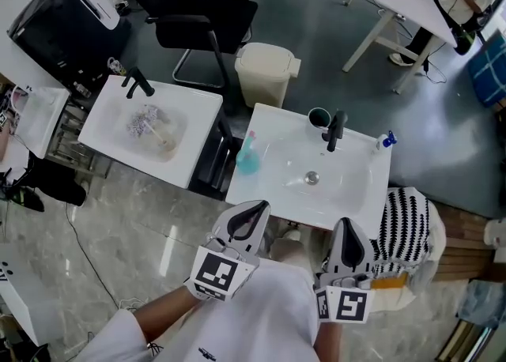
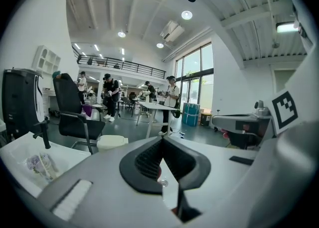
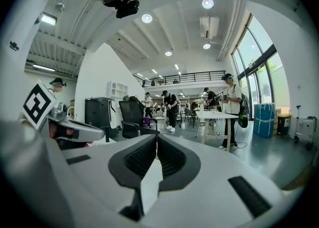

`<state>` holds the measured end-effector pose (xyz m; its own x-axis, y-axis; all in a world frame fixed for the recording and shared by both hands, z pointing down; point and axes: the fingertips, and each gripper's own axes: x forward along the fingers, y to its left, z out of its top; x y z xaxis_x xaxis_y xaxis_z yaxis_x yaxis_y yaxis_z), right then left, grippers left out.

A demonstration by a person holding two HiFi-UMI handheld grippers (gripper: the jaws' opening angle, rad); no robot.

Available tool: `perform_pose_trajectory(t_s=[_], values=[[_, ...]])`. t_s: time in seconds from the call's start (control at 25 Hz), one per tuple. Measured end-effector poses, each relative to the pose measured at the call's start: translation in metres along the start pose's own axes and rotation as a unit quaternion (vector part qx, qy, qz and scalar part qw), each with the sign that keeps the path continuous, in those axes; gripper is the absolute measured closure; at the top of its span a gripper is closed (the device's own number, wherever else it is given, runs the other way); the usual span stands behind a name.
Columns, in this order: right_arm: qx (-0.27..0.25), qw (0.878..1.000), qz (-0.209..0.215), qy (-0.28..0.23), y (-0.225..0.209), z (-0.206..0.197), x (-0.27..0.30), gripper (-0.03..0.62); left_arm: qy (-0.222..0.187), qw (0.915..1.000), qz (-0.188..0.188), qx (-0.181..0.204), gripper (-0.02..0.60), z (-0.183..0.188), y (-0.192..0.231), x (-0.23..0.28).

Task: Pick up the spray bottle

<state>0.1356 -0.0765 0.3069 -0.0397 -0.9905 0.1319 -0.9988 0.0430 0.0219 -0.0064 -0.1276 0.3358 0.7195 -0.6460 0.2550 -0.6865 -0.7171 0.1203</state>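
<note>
The spray bottle [image 1: 247, 155], translucent teal with a pink top, stands on the left rim of the white sink [image 1: 277, 186] in front of me. My left gripper [image 1: 251, 212] is held just short of the sink's near edge, a little below the bottle and apart from it. Its jaws are shut with nothing between them; in the left gripper view, the left gripper [image 2: 162, 140] has its black pads meeting. My right gripper [image 1: 349, 240] hovers at the sink's near right edge, empty. In the right gripper view, the right gripper [image 3: 157, 136] is shut too.
A black faucet [image 1: 336, 130] and a dark cup [image 1: 319, 118] stand at the sink's back, a small blue item [image 1: 387, 141] at its right corner. A second sink [image 1: 111, 127] is to the left, a beige bin [image 1: 265, 72] and black chair [image 1: 198, 16] behind. A striped bag [image 1: 407, 226] is at right.
</note>
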Motion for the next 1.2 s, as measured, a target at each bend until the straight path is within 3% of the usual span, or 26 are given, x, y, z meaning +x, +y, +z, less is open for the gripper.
perform_pose_trajectory(t_s=[0.24, 0.84, 1.0, 1.2], values=[[-0.002, 1.0, 0.012, -0.003, 0.002, -0.001, 0.016, 0.588, 0.005, 0.9989, 0.04, 0.025, 0.575, -0.004, 0.02, 0.007], [0.004, 0.998, 0.06, 0.026, 0.019, -0.025, 0.066, 0.588, 0.027, 0.997, 0.072, 0.009, 0.569, -0.035, 0.068, 0.04], [0.007, 0.997, 0.071, 0.041, 0.025, -0.032, 0.075, 0.588, 0.031, 0.9961, 0.083, 0.008, 0.483, -0.042, 0.083, 0.052], [0.006, 0.995, 0.085, 0.057, 0.03, -0.041, 0.087, 0.588, 0.039, 0.9943, 0.098, 0.013, 0.448, -0.055, 0.102, 0.067]])
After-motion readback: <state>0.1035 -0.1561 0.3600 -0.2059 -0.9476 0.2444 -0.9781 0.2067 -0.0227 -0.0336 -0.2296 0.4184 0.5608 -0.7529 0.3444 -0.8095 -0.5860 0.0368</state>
